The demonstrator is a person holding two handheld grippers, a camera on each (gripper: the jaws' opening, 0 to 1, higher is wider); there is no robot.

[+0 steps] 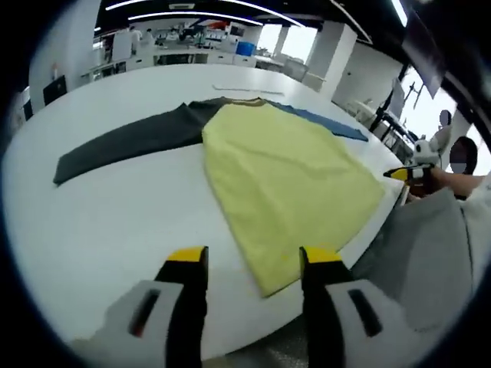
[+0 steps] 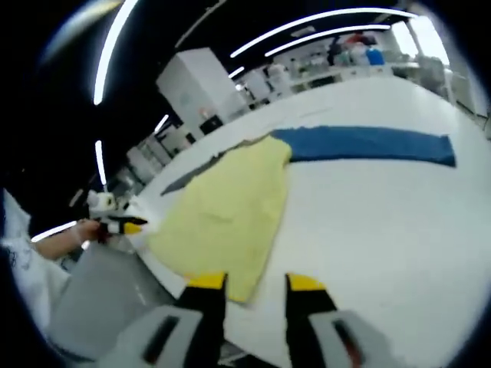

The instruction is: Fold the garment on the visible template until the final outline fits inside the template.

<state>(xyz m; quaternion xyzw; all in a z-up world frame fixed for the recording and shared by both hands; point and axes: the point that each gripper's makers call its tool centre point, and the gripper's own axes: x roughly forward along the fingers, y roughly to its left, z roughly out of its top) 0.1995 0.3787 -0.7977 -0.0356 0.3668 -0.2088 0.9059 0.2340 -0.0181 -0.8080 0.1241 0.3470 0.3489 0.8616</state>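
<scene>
A large white table (image 1: 92,222) fills the foreground of a bright open workroom, with benches and equipment along the far wall at the top of the frame. A long-sleeved shirt (image 1: 284,180) lies flat on the table, centre and right in the left gripper view: yellow body, one dark grey sleeve (image 1: 126,146) stretching to the upper left, one blue sleeve (image 1: 326,123) to the upper right. The left gripper (image 1: 253,261) sits at the bottom centre, jaws apart and holding nothing, near the shirt's hem. In the right gripper view, the right gripper (image 2: 255,284) is likewise spread and empty at the bottom centre, just beside the hem.
</scene>
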